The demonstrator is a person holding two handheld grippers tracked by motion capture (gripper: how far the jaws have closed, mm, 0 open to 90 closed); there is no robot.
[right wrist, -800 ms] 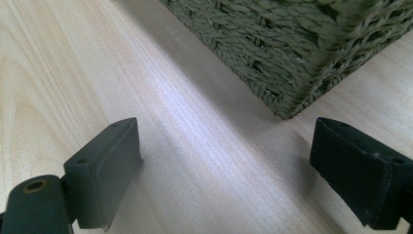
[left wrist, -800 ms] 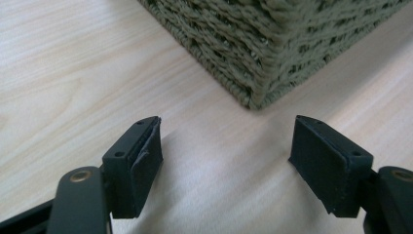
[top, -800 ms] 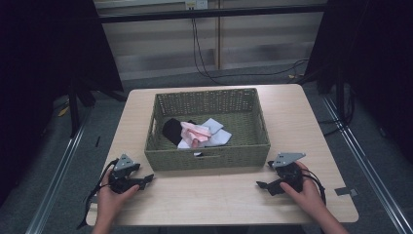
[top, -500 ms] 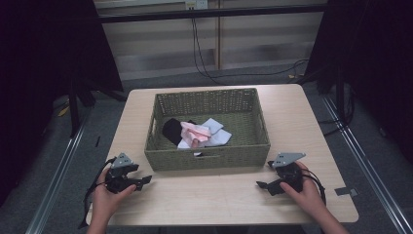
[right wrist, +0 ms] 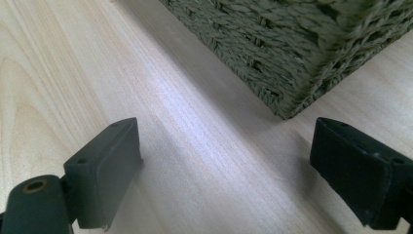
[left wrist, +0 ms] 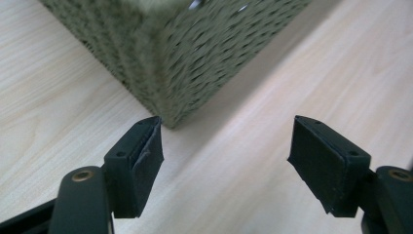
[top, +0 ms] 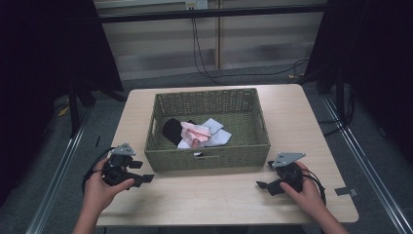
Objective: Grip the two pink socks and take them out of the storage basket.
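Wicker basket point(top: 210, 146) holding crumpled clothes point(top: 197, 132) sits mid-table point(top: 311, 122), with the left hand-held gripper point(top: 141, 171) at its 8 o'clock and the right hand-held gripper point(top: 264, 176) at 4 o'clock, both wide open, empty.

You had a pale wooden bench point(top: 311, 122) under the work, its corners rounded. A small dark strip of tape point(top: 345, 191) lay near its right edge. Behind the bench, black cables point(top: 200, 53) hung down a grey slatted wall point(top: 156, 44) and ran along the floor point(top: 311, 73). Black curtains point(top: 44, 63) stood at both sides, and a metal rail point(top: 56, 183) ran along the floor at your left.
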